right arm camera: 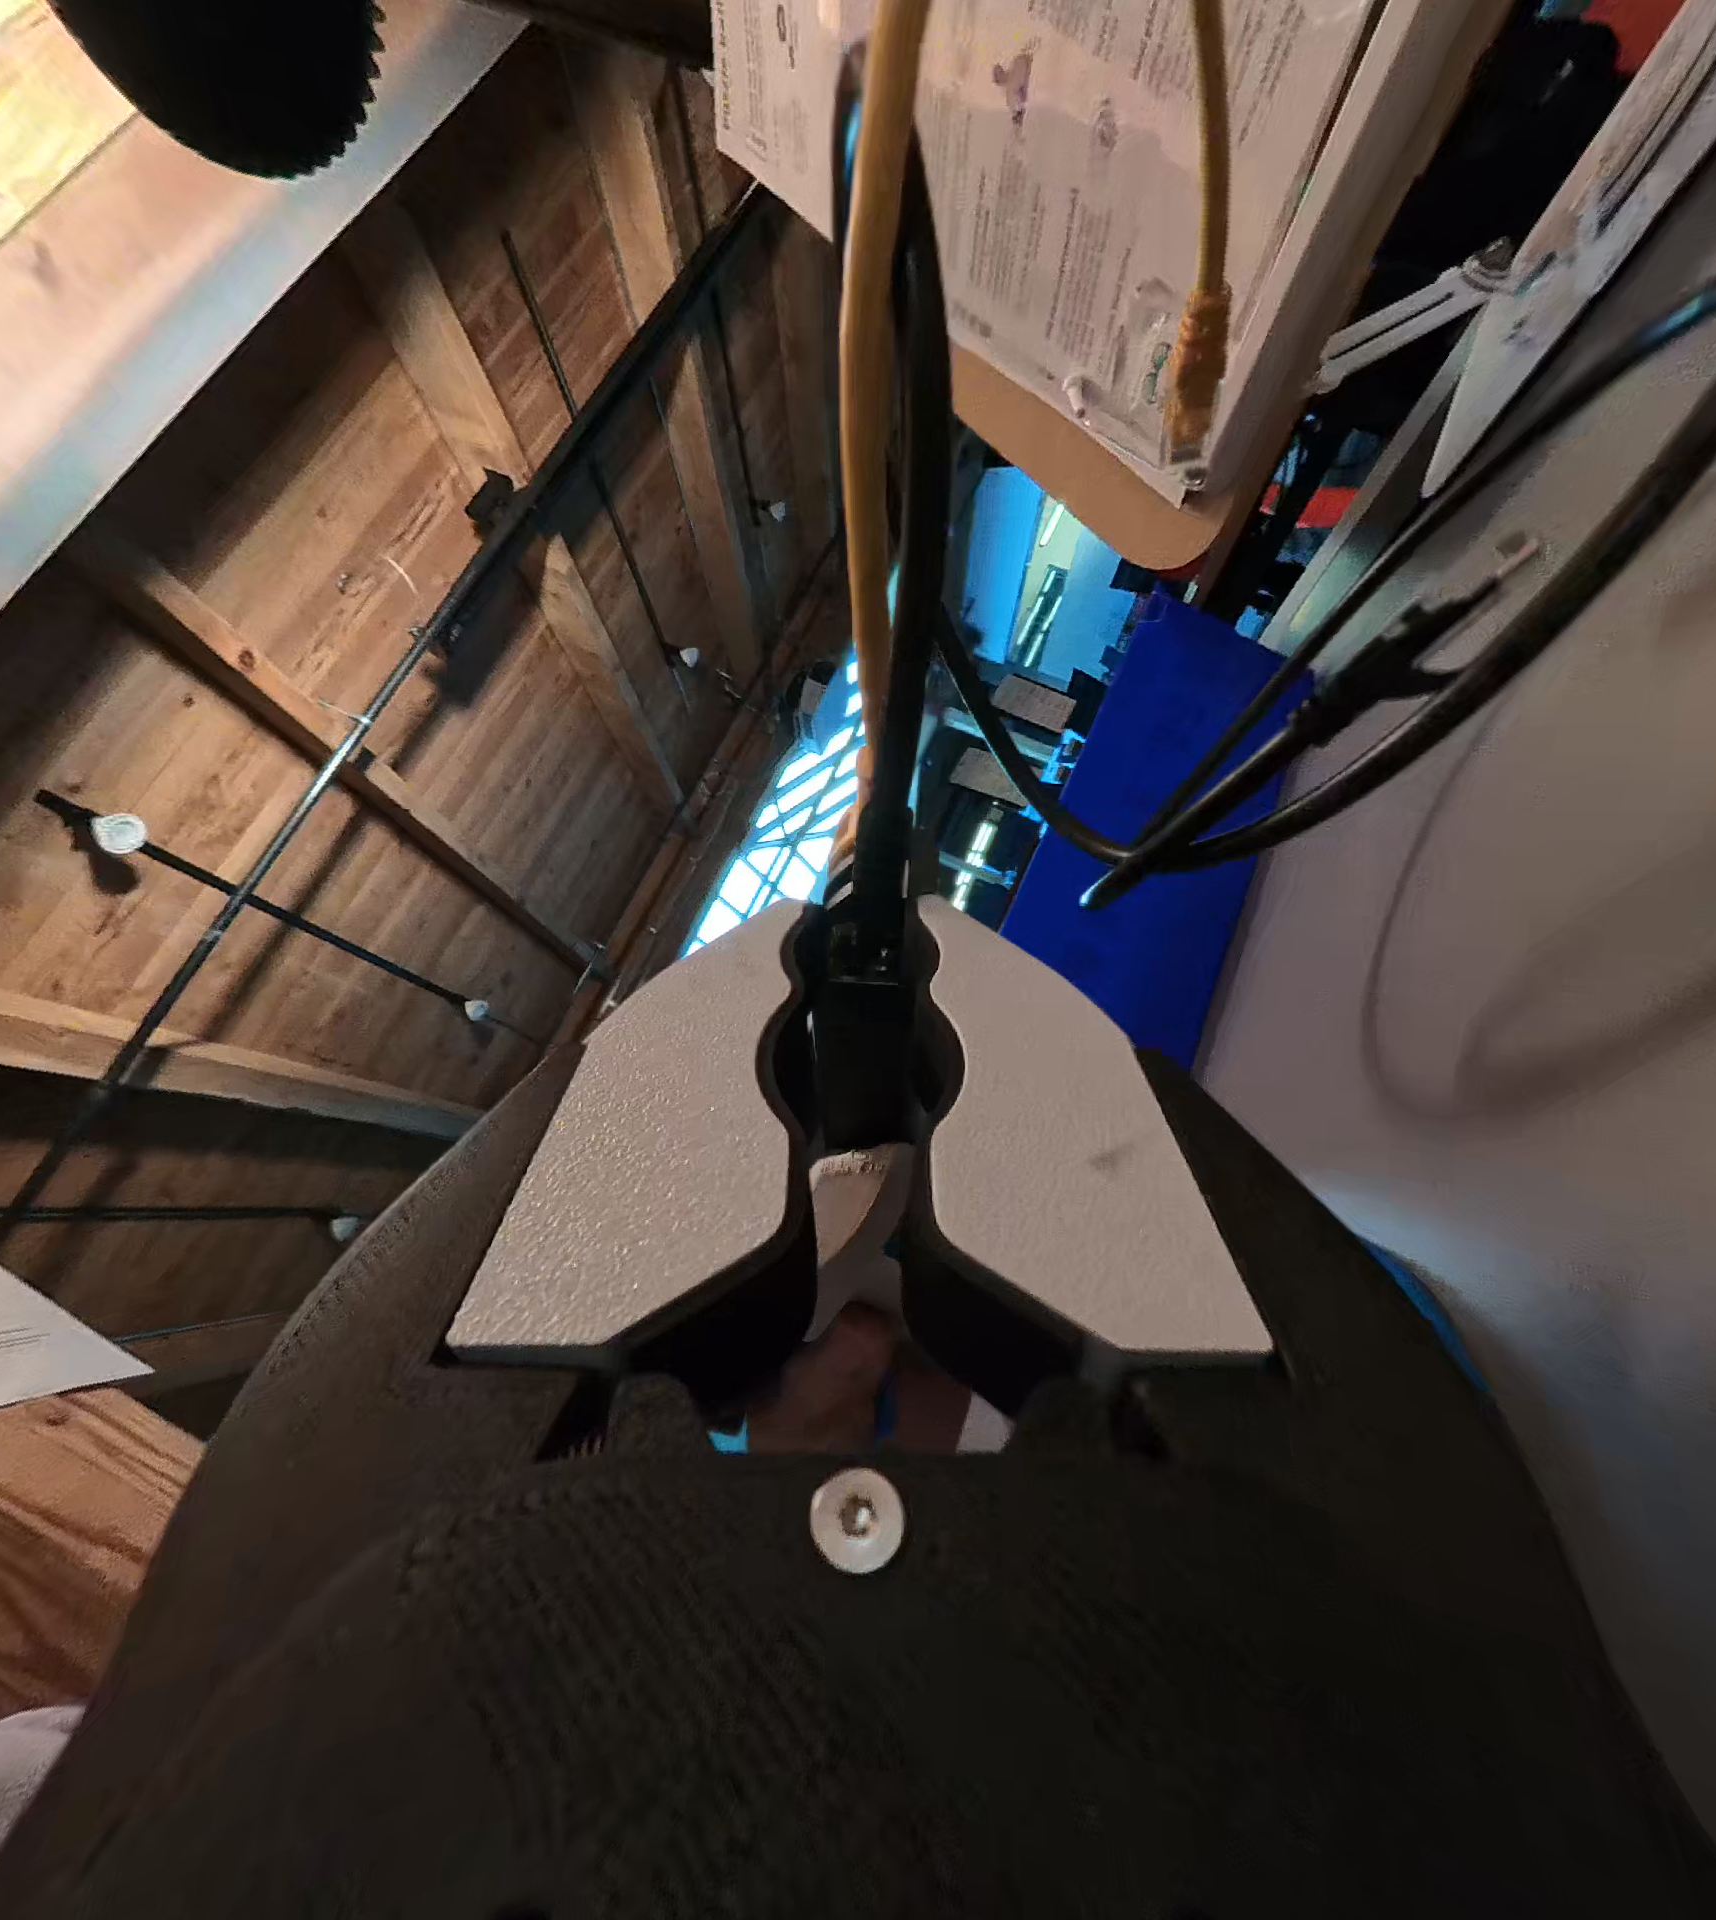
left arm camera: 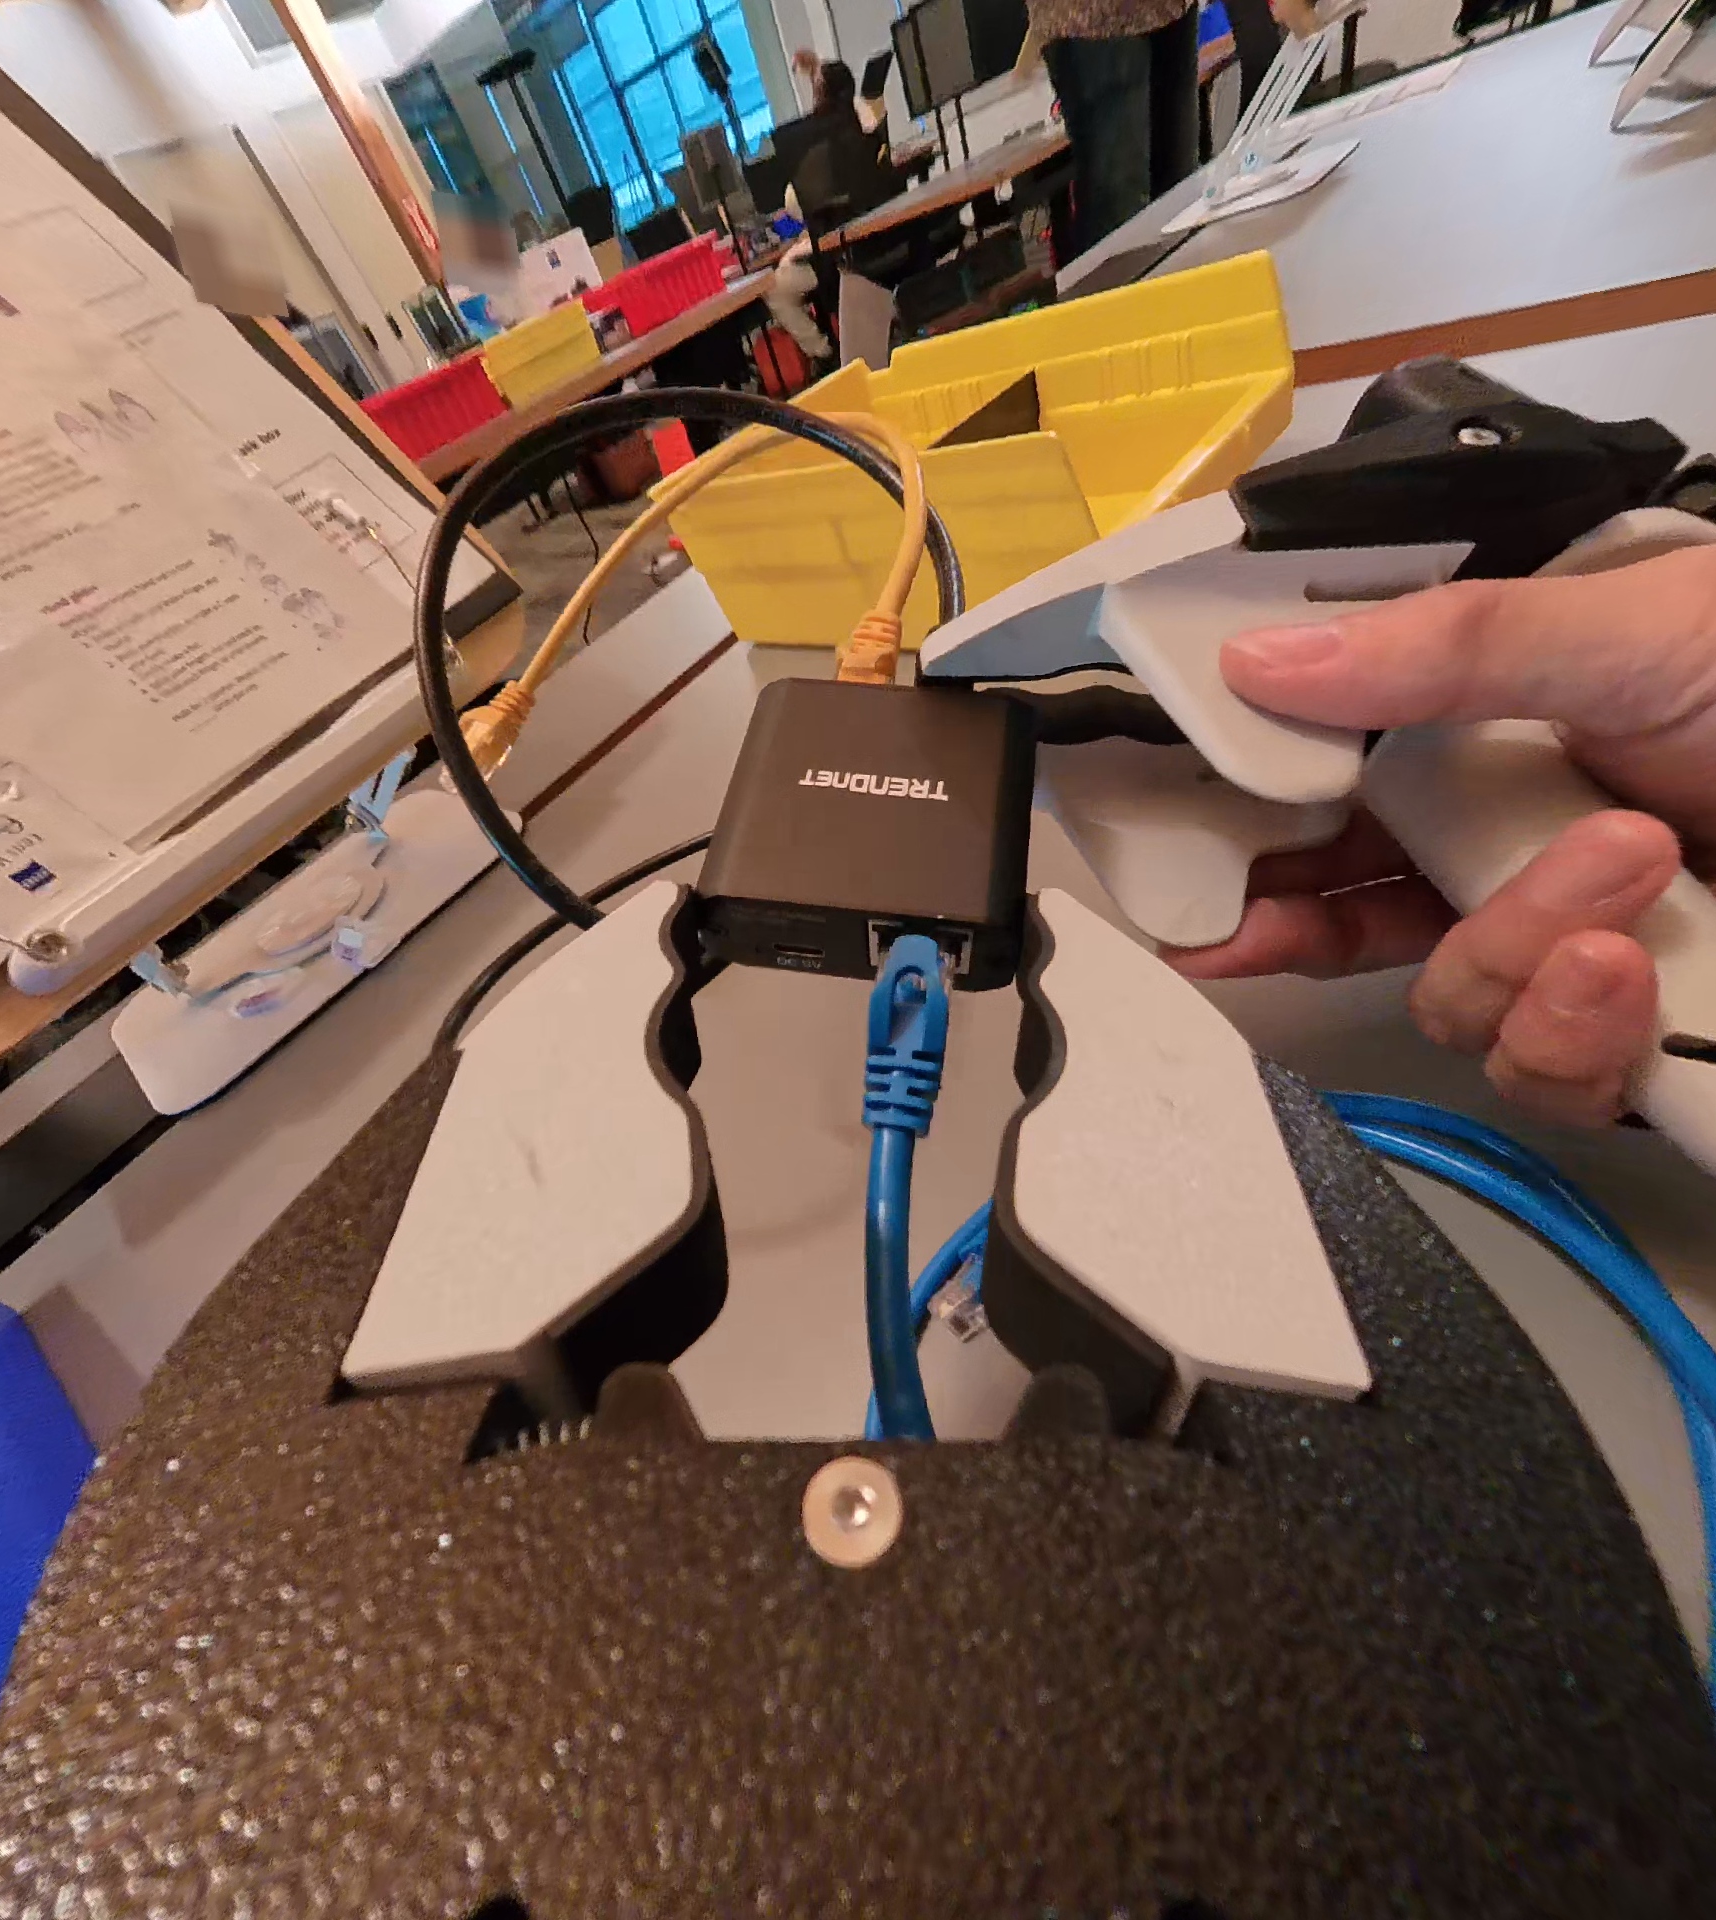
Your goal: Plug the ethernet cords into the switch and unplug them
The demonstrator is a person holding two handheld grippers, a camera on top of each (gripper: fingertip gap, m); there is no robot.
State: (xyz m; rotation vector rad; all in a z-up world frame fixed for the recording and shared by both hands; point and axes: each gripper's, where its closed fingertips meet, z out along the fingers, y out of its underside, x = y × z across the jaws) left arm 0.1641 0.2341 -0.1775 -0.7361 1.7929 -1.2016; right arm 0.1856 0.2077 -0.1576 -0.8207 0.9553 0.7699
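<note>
A black switch [left arm camera: 864,821] lies on the grey table. My left gripper [left arm camera: 859,925] has its fingertips against the switch's near corners and grips it. A blue ethernet cord [left arm camera: 901,1049] is plugged into the near face; its other plug [left arm camera: 963,1299] lies loose between my fingers. A yellow cord [left arm camera: 869,649] is plugged into the far face, with its other end [left arm camera: 495,727] hanging free. A hand holds my right gripper [left arm camera: 947,665] at the switch's far side. In the right wrist view that gripper [right arm camera: 859,925] is shut on the black cord's plug [right arm camera: 859,997].
A yellow bin [left arm camera: 989,488] stands just behind the switch. A tilted document stand [left arm camera: 158,623] is at the left. Blue cord coils [left arm camera: 1664,1299] lie at the right. A blue bin [right arm camera: 1145,831] sits by the table edge. The black cord's other plug [right arm camera: 1394,655] rests on the table. One gripper's finger ends stand about 4 centimetres off the other's.
</note>
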